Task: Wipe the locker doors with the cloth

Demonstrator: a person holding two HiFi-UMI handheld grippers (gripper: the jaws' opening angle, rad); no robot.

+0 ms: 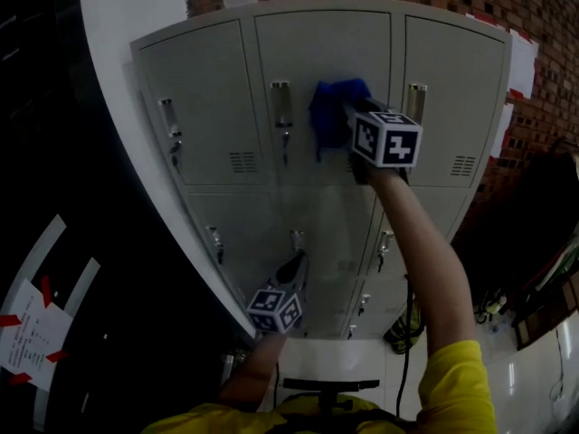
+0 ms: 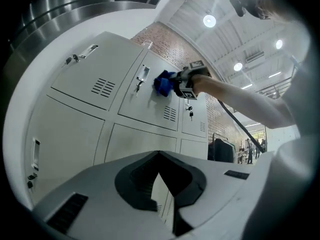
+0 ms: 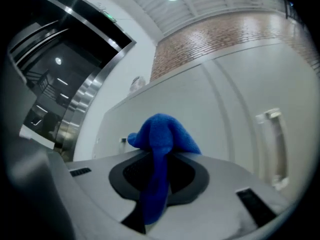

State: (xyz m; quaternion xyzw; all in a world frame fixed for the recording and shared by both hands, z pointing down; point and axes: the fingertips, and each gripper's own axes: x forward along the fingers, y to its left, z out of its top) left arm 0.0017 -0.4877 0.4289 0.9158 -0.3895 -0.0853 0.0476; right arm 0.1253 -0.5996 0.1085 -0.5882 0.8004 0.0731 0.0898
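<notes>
Right gripper [image 3: 158, 170] jaws pinch the cloth [image 3: 161, 134], bunched just ahead of them at the door [image 1: 321, 52]. I'd press flatter and sweep evenly. Left gripper [image 2: 159, 184] jaws are nearly closed, empty.

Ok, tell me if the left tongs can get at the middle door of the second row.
Probably yes: the left tongs sit just before that door, nothing between; the cloth and right tongs are at the row above.

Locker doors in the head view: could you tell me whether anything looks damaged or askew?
Nothing stands out: the locker doors look shut, and the blue cloth is clamped in the right gripper at the top middle door.
</notes>
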